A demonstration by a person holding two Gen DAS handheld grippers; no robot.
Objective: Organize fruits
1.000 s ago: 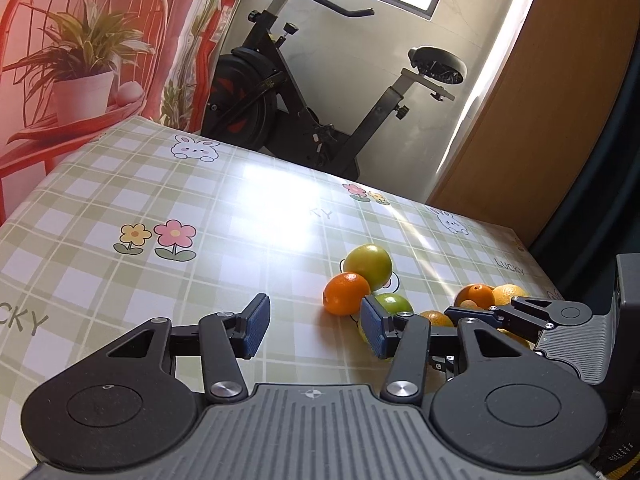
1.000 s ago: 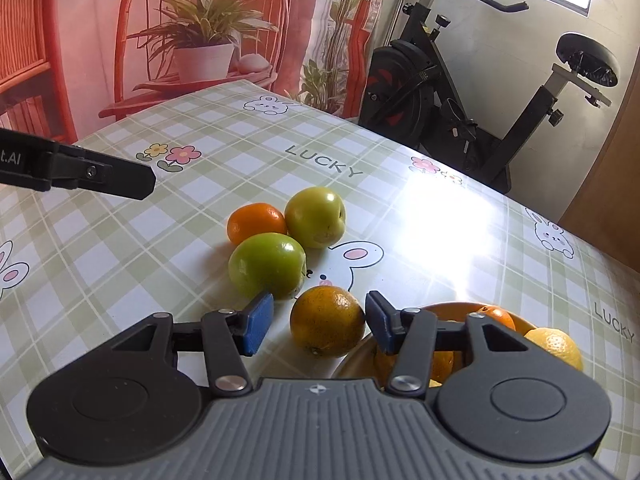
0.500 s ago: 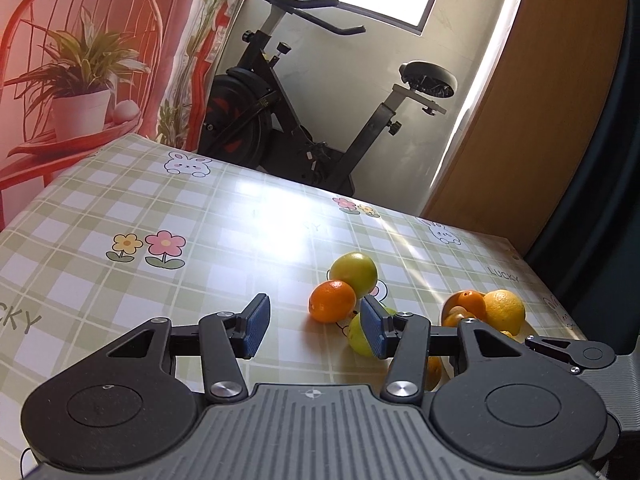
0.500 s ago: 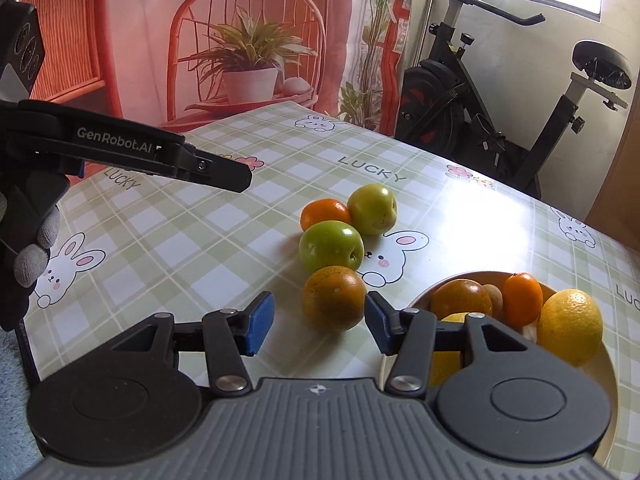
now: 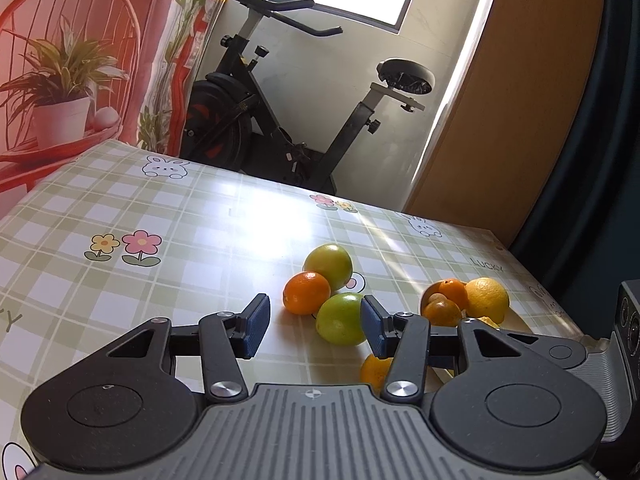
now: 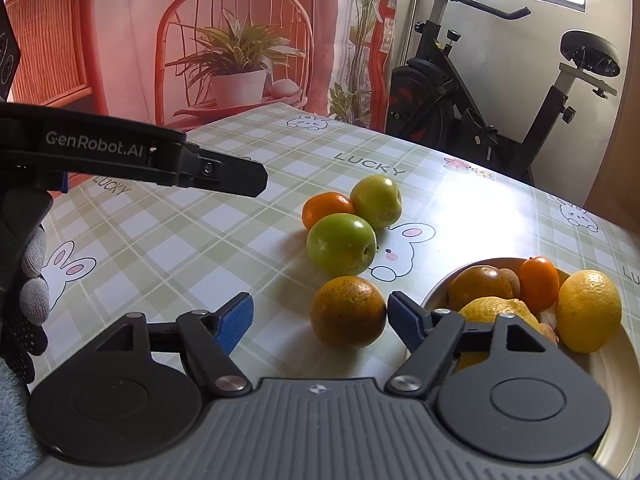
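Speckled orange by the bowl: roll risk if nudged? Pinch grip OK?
The round speckled orange sits loose on the smooth glossy tablecloth, so a one-sided nudge would probably roll it. It looks firm, so a pinch should hold. The opening right gripper has only one pad near it.

Black exercise bike beyond checked tablecloth, potted-plant backdrop alongside.

Bowl cut off at edge
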